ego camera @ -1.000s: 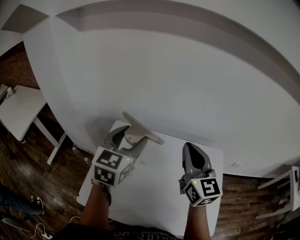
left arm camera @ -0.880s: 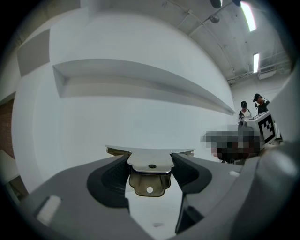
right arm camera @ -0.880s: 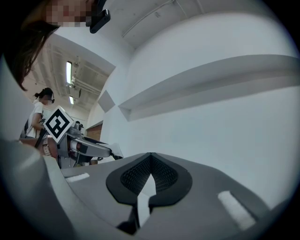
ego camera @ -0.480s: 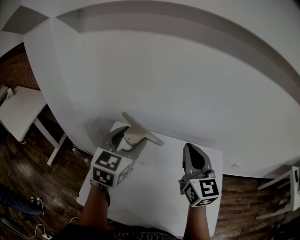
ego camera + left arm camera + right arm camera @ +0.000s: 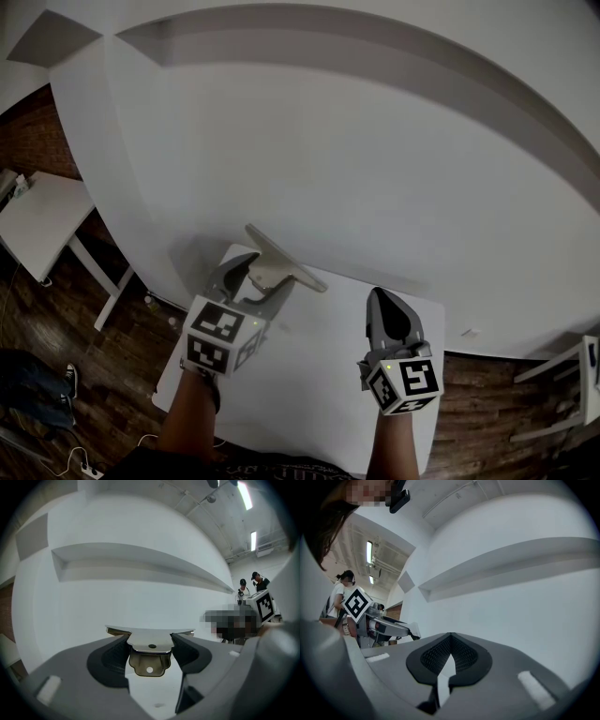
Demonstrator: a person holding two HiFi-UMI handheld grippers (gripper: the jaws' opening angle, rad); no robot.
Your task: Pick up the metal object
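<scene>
The metal object point(image 5: 279, 265) is a flat shiny bracket with a folded tab and small holes. My left gripper point(image 5: 255, 279) is shut on it and holds it in the air above the white table point(image 5: 309, 375), its flat plate pointing up and right. In the left gripper view the bracket point(image 5: 150, 651) sits clamped between both dark pads, its plate edge across the top. My right gripper point(image 5: 389, 317) hovers over the table's right part, shut with nothing in it; in the right gripper view point(image 5: 449, 660) the pads meet at the tips.
A large white wall point(image 5: 356, 169) with a recessed ledge rises just beyond the table. A second white table point(image 5: 37, 220) stands at far left on the wooden floor point(image 5: 66, 347). People stand at a bench point(image 5: 248, 597) in the background.
</scene>
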